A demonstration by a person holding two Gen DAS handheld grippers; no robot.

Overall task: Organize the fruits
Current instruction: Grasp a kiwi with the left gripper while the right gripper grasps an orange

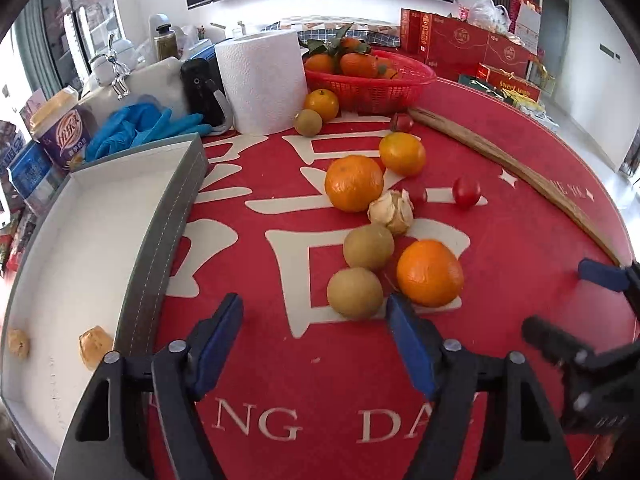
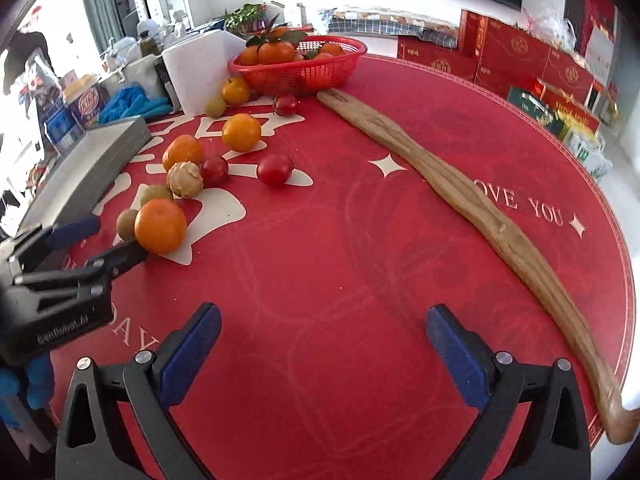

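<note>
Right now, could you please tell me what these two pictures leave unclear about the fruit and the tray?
- Grey tray: near end cut off by the left wrist view's edge.
- Red basket: lower fruit hidden by the top oranges, both views.
- Small tomato: mostly hidden behind the peeled fruit, left wrist view.
- Two pale pieces in the tray: too small to identify.

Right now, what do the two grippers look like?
Each gripper, left gripper and right gripper, has black plastic arms shaped like triangles with cut-out holes, silver round rivets, and flat blue pads on the fingers. White lettering marks the left one's black body. A blue glove is worn underneath.
</note>
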